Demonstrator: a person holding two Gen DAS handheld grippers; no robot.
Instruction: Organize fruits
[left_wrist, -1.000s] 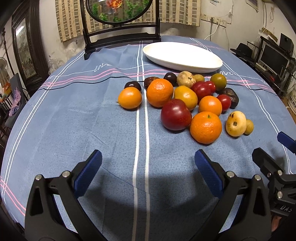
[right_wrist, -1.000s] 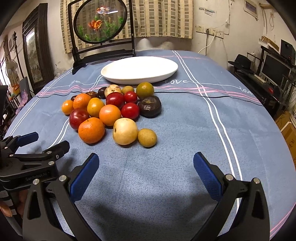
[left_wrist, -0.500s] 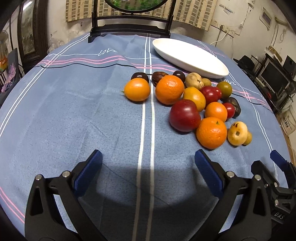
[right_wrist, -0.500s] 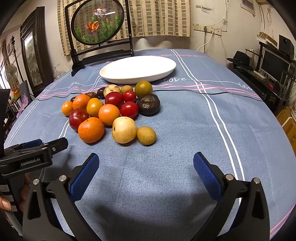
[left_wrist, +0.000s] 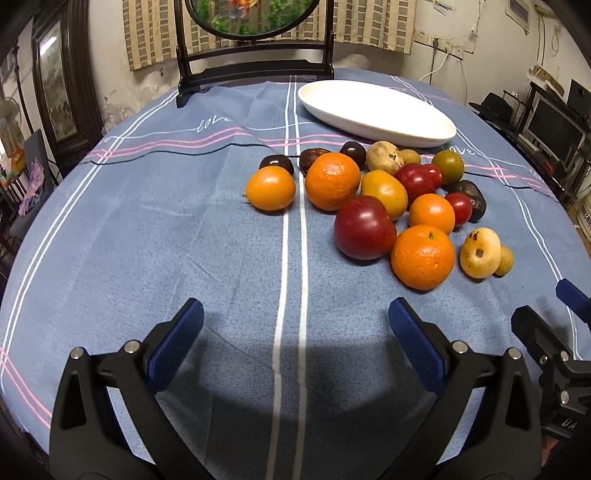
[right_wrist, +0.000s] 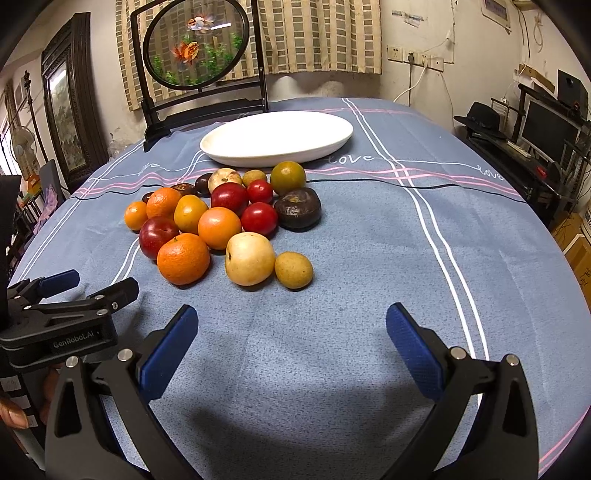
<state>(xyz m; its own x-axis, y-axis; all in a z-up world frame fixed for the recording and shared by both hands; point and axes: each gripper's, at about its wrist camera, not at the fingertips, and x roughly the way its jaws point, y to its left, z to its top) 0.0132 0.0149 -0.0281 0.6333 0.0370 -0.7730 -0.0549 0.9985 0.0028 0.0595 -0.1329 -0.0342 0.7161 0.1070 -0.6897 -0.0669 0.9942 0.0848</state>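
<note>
Right wrist view: both the right gripper (right_wrist: 290, 334) and left gripper (left_wrist: 295, 328) hover wide open and empty before the fruits (right_wrist: 221, 221), heaped just short of the white plate (right_wrist: 277, 142). Round, smooth, likely bruisable, each wants a gentle grip across its middle.

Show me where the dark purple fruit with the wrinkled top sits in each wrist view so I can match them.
Left wrist: dark purple fruit at the right edge of the pile, partly hidden behind a small red fruit.
Right wrist: dark purple fruit centre frame, at the pile's right edge, fully visible.
Shared landmark: the white plate beyond the pile.
</note>
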